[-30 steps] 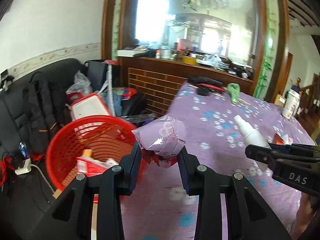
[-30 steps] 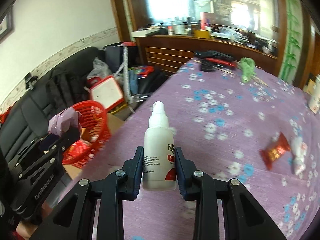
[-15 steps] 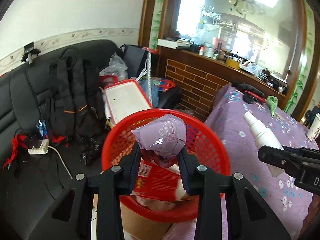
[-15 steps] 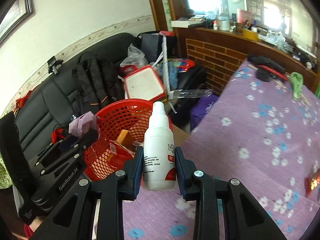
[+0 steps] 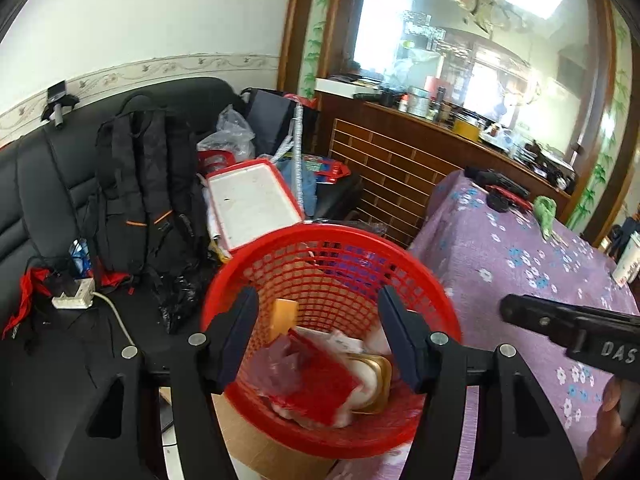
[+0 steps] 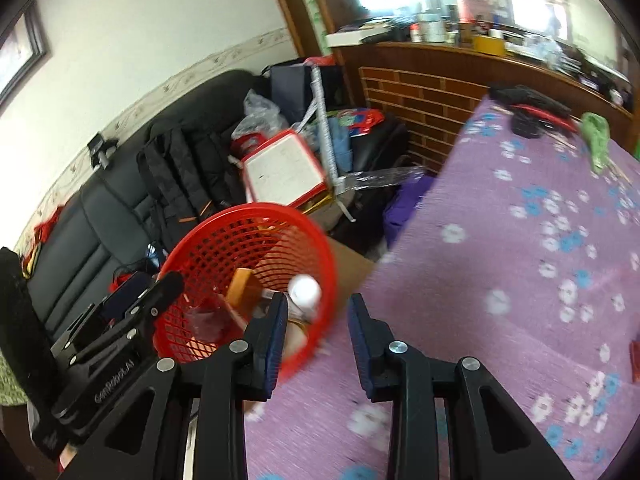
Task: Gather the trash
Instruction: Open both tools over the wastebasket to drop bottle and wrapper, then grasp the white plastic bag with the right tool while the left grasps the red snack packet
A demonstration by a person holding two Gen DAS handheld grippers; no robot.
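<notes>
both tools over the red basket (image 5: 332,248)

left tool (image 5: 316,336) is opening, empty; the purple wrapper (image 5: 280,368) lies in the basket. right tool (image 6: 316,332) stands apart, empty; the white bottle (image 6: 304,292) sits inside the basket beside the table (image 6: 520,280).

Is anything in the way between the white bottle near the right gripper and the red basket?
Nothing visible. The white bottle appears to be inside the rim of the red basket, over the trash lying there. It is clear of the right gripper, whose jaws hold nothing.
</notes>
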